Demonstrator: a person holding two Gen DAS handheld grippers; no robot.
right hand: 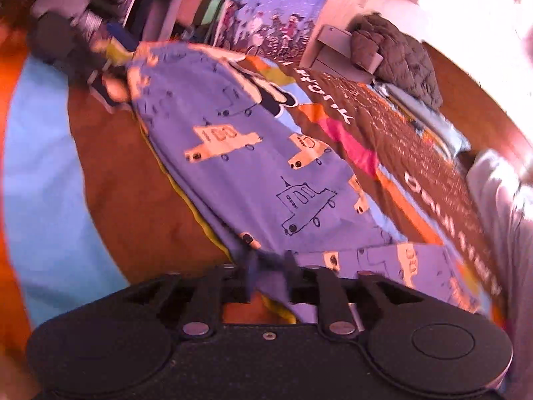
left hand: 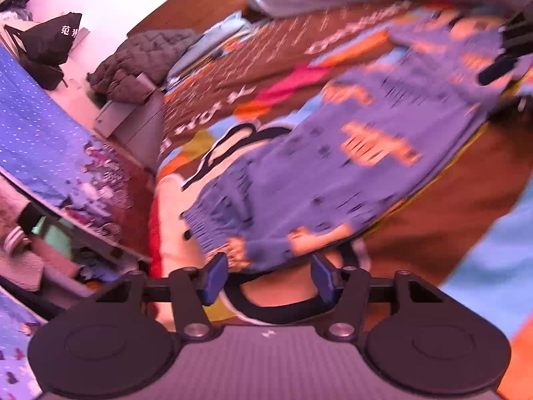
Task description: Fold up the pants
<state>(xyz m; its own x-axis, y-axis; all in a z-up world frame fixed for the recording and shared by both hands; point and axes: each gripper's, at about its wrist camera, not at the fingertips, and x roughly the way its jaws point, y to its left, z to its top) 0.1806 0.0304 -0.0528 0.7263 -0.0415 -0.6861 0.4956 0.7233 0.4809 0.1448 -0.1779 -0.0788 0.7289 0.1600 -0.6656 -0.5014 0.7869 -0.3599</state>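
The pants are blue with cream car prints and lie stretched over a colourful printed bedspread. My left gripper is open, its blue pads on either side of the pants' elastic waistband end, which lies between them unclamped. My right gripper is shut on the pants' other end, cloth bunched between its jaws. The left gripper also shows in the right wrist view at the far end of the pants. The right gripper shows in the left wrist view at the top right.
A dark quilted jacket lies on a grey box beside the bed. A black bag stands by the white wall. A blue patterned cloth hangs at left. The person's grey-clad leg is at right.
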